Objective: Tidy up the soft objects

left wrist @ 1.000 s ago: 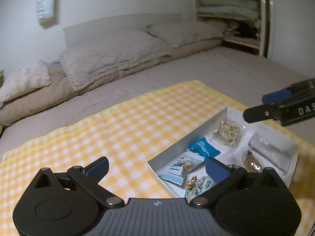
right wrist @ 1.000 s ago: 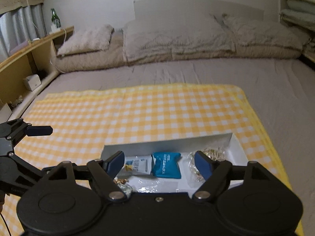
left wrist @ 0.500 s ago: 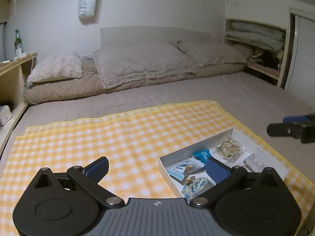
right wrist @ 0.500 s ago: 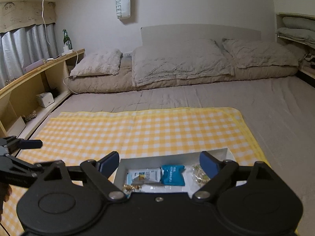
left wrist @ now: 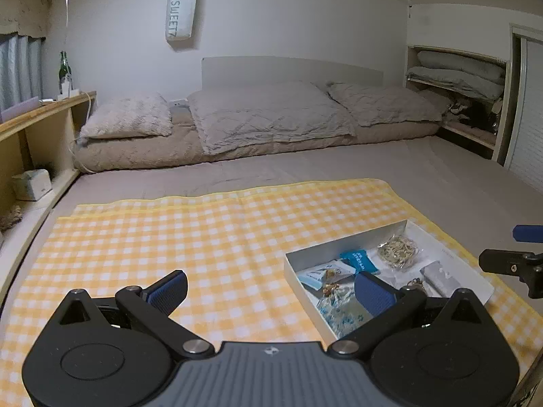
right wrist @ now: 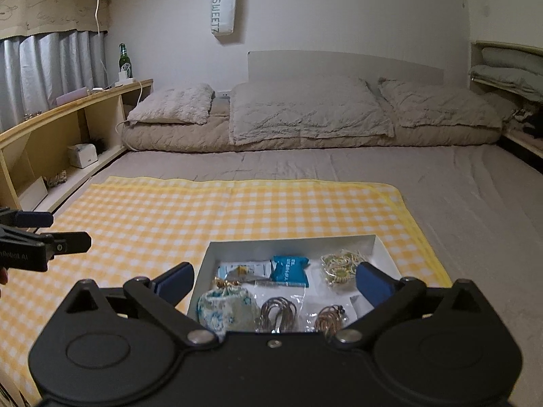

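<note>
A white shallow box (right wrist: 292, 245) (left wrist: 339, 246) sits on a yellow checked cloth (right wrist: 203, 210) (left wrist: 203, 230) on the bed. In it lie a blue packet (right wrist: 290, 269) (left wrist: 359, 260), a floral pouch (right wrist: 225, 308) (left wrist: 339, 308), a bag of pale rubber bands (right wrist: 341, 268) (left wrist: 398, 250) and brown coils in clear bags (right wrist: 278, 310). My right gripper (right wrist: 273, 281) is open and empty, held above the box's near side. My left gripper (left wrist: 269, 290) is open and empty, above the cloth at the box's left end.
Pillows (right wrist: 302, 108) and a rolled quilt (right wrist: 176, 140) lie at the bed's head. A wooden shelf (right wrist: 68, 115) with a green bottle (right wrist: 124, 59) runs along the left. Shelves of folded bedding (left wrist: 458, 74) stand at the right. A white bag (right wrist: 224, 10) hangs on the wall.
Both grippers have pulled back and risen away from the box, so more of the room shows. The left gripper has also swung level. Both stay open and empty.
</note>
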Demonstrator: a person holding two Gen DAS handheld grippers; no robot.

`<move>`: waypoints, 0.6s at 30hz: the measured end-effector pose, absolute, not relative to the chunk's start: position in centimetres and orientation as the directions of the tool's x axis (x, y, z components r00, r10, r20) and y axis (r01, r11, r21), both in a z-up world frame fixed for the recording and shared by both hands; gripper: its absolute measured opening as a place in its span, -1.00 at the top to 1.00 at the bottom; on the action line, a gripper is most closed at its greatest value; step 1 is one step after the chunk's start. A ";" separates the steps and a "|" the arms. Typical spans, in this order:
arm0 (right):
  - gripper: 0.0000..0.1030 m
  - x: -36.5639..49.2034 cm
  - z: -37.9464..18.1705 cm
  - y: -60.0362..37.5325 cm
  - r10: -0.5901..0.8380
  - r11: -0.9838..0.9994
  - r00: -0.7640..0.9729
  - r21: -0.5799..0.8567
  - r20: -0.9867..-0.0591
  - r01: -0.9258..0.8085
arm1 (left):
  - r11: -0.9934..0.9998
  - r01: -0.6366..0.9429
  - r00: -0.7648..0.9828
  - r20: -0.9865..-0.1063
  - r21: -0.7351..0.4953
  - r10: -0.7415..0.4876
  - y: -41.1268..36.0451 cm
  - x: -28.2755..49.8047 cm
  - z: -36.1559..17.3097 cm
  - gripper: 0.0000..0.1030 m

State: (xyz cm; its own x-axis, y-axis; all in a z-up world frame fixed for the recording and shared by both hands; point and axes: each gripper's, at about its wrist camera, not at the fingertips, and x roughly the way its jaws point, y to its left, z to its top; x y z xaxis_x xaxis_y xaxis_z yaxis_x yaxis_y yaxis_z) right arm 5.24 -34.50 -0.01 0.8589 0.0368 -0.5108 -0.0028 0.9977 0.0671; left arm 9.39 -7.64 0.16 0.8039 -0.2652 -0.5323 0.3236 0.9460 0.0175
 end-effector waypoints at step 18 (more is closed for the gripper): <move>-1.00 1.4 -1.9 -32.8 -0.010 1.000 0.873 0.008 -0.488 0.016 | 0.959 0.280 0.822 -0.526 0.036 -0.220 -7.5 4.9 -1.5 -1.00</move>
